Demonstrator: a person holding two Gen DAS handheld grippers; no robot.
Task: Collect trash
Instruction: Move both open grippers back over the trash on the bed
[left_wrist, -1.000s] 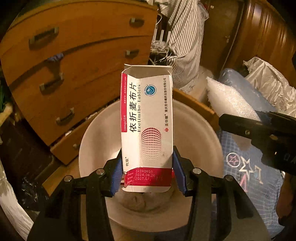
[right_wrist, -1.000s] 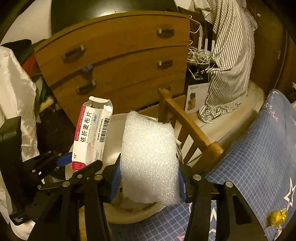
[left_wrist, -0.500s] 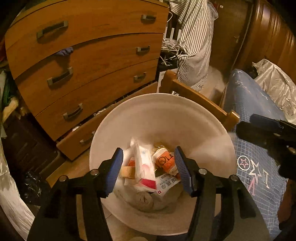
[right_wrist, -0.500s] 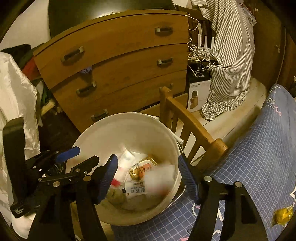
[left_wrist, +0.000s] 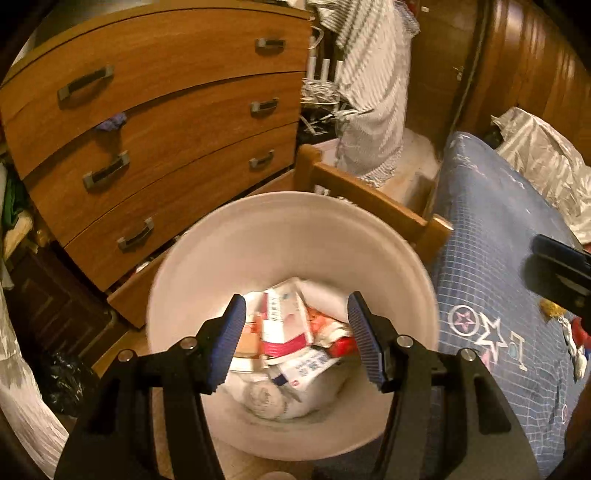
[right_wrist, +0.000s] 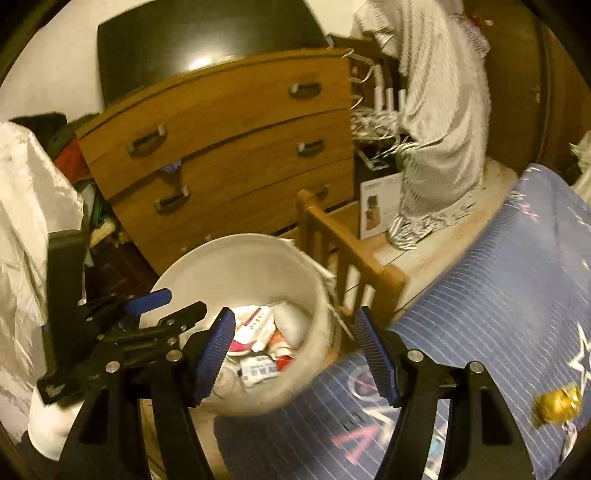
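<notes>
A white round bin stands on the floor beside the bed. In it lie several wrappers, the red-and-white tablet box and a white foam piece. My left gripper hangs open over the bin, nothing between its blue pads. My right gripper is open too and empty, over the bin's right rim and the bed's edge. A crumpled gold wrapper lies on the blue bedsheet to the right. The left gripper shows at the left of the right wrist view.
A wooden chest of drawers stands behind the bin. The bed's wooden footboard runs beside the bin. A striped garment hangs at the back, and white plastic is bunched at the left.
Both grippers opened. The tablet box dropped from the left one and the foam piece from the right one into the bin. The right gripper then swung right towards the bed.
</notes>
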